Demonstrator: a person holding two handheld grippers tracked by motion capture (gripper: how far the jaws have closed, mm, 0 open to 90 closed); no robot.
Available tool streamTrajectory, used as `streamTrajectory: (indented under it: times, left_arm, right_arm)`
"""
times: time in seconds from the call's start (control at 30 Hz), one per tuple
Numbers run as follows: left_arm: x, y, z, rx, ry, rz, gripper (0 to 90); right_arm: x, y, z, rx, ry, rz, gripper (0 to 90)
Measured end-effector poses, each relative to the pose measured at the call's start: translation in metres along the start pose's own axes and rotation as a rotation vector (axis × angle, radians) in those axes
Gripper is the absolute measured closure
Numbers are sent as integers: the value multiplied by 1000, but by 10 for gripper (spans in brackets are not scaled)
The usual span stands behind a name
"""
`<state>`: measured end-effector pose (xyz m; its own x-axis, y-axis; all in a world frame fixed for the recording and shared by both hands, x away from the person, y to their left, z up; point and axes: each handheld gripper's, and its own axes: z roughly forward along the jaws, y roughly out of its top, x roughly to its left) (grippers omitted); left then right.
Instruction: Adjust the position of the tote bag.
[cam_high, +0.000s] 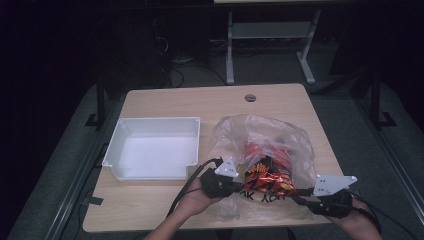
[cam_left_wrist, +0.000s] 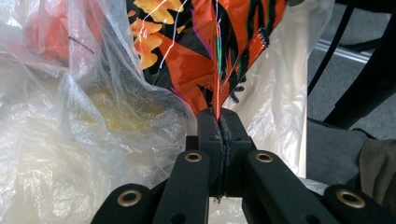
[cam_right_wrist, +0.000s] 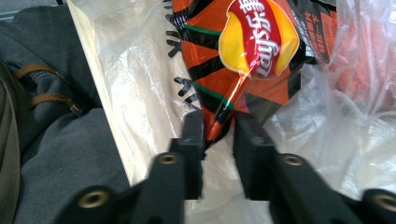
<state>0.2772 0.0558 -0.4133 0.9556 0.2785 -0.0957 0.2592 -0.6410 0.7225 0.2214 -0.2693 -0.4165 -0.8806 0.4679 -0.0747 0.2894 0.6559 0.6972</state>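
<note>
Chip bag (cam_high: 267, 180), orange and black foil, lies low and right of centre in the high view, on top of a crumpled clear plastic bag (cam_high: 260, 132) spread over the right half of the wooden table (cam_high: 200, 100). Its long axis runs roughly left to right across that frame, tilted a little down toward the right, spanning the gap between the two grippers.

Left gripper (cam_high: 235, 184) sits at the bag's left end, held by the left hand (cam_high: 200, 197). In the left gripper view the jaws are pressed together with a crimped edge of the chip bag (cam_left_wrist: 205, 56) pinched in the seam between them (cam_left_wrist: 219, 122); the foil fans upward from the pinch into the top centre of the frame. Plastic bag (cam_left_wrist: 70, 116) bunches at left.

Right gripper (cam_high: 300, 192) is at the bag's right end, lower right of the high view. In the right gripper view a corner of the chip bag (cam_right_wrist: 252, 51) hangs down between the two fingers (cam_right_wrist: 194, 128). A gap shows on each side of the foil; the jaws are part-spread and not visibly pressing it. The logo side faces this camera, upper centre of frame.

White plastic bin (cam_high: 125, 130) stands at centre left of the high view, well apart from the bag.
</note>
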Motion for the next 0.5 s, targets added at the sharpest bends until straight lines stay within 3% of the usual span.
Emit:
streamTrajectory:
  times: [0.23,0.5]
  left_arm:
    - [0,1,-5,-19,-2,12,835]
    - [-2,4,-9,-47,22,20,460]
  right_arm:
    - [-2,7,-6,-7,-7,5,877]
    - [-5,22,-17,-45,0,16,887]
